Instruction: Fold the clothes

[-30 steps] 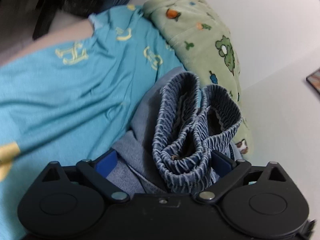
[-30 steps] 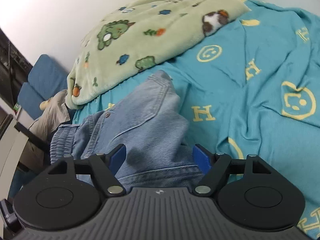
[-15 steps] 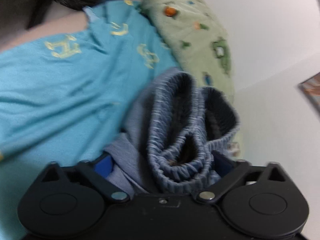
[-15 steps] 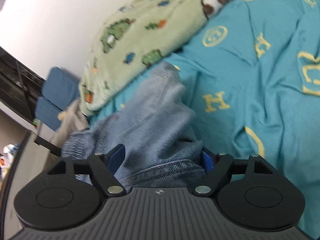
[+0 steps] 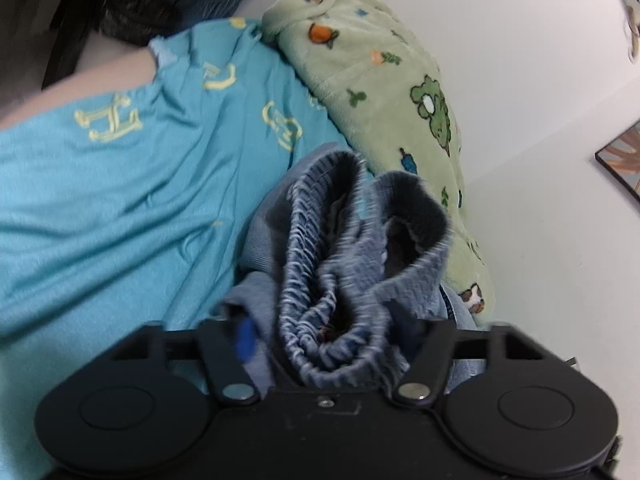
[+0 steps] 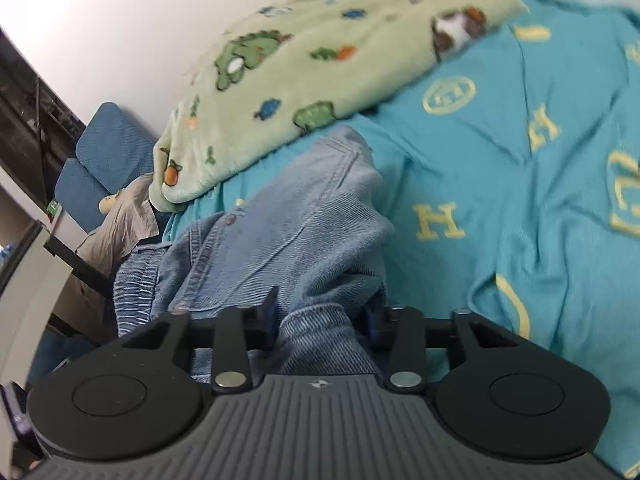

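A pair of light blue denim trousers lies crumpled on a teal bedsheet. My right gripper has a fold of the denim's near edge between its blue pads, and its jaws are closing onto it. In the left wrist view the gathered elastic waistband of the same denim stands bunched up. My left gripper is closing around it, and the cloth fills the gap between the pads; the right pad is hidden behind the fabric.
A pale green blanket with cartoon prints lies against the white wall, just beyond the denim. The teal sheet spreads wide beside it. A blue chair and a grey cloth sit past the bed's edge.
Both grippers have narrowed from wide open onto the denim. The waistband is now squeezed tighter in the left one, and a denim fold is pinched in the right one.
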Demonstrator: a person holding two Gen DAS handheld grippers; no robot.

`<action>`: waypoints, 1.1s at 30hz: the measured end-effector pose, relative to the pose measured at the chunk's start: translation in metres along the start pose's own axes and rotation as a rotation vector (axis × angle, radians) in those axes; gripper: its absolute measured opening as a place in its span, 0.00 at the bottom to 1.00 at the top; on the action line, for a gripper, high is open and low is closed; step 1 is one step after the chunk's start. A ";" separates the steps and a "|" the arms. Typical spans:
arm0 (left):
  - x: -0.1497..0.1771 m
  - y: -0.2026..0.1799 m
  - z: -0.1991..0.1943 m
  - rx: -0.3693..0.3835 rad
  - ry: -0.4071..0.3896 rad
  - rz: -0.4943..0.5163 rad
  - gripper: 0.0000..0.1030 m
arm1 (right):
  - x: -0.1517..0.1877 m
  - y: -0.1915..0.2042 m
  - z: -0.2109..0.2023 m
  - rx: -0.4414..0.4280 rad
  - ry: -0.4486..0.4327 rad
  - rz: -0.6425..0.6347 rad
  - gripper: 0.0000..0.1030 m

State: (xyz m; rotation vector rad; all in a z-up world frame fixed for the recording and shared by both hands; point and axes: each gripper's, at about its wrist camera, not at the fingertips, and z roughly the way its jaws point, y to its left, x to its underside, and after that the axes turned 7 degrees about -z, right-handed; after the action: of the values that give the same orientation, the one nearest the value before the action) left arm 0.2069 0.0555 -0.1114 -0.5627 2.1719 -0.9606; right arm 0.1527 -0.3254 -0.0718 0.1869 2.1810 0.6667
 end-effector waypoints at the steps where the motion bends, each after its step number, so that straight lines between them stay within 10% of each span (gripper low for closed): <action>1: 0.000 -0.003 -0.001 0.000 -0.007 0.005 0.44 | -0.001 0.003 -0.002 0.005 -0.012 -0.009 0.35; 20: 0.023 -0.135 -0.032 0.179 0.014 0.088 0.36 | -0.085 0.005 -0.128 -0.034 -0.239 -0.028 0.27; 33: 0.141 -0.277 0.035 0.322 0.171 0.205 0.36 | -0.132 -0.107 -0.278 0.106 -0.381 -0.111 0.27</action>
State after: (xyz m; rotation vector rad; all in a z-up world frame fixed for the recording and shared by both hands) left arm 0.1681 -0.2229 0.0259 -0.1060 2.1099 -1.2475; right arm 0.0375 -0.5728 0.1061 0.2268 1.8445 0.4138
